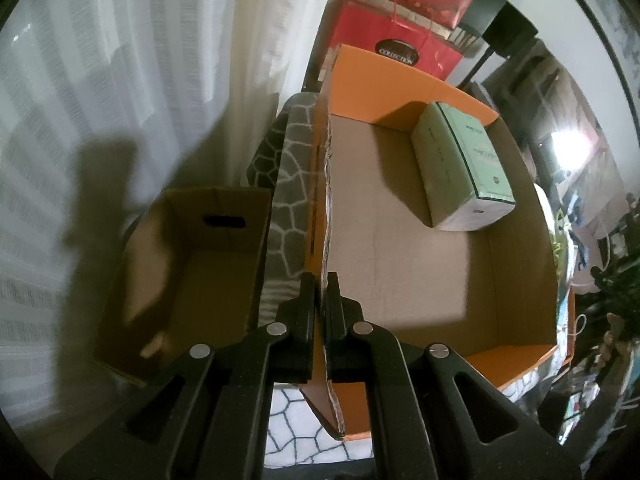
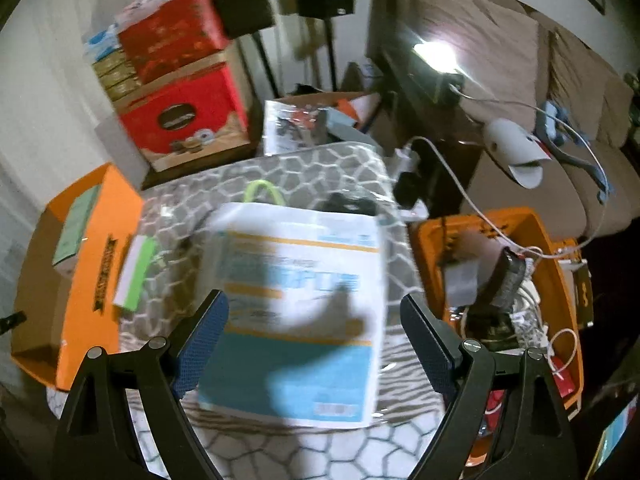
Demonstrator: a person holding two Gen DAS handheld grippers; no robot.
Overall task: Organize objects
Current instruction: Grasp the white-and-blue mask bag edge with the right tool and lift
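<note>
Clamping the torn cardboard wall of the orange box, the left gripper had its jaws pressed nearly together on that thin edge. The right gripper stood wide apart with nothing between its pads, hanging over a white and blue package that lay flat on the grey patterned cover.

The likeliest trouble looked to be the span: the package seemed about as broad as the gap between the fingers, so a descent slightly off centre might have landed a pad on its top face and pushed it across the slick cover rather than straddling it. The ragged wall might also have bent or torn under the left grip if the box were tugged.

Only the left wrist view showed the box's interior, mostly bare with a pale green carton at the far end, and a second, brown box beside it. Only the right wrist view showed the package, a green and white slip near the box's outer face, and an orange bin full of cables to the right.
</note>
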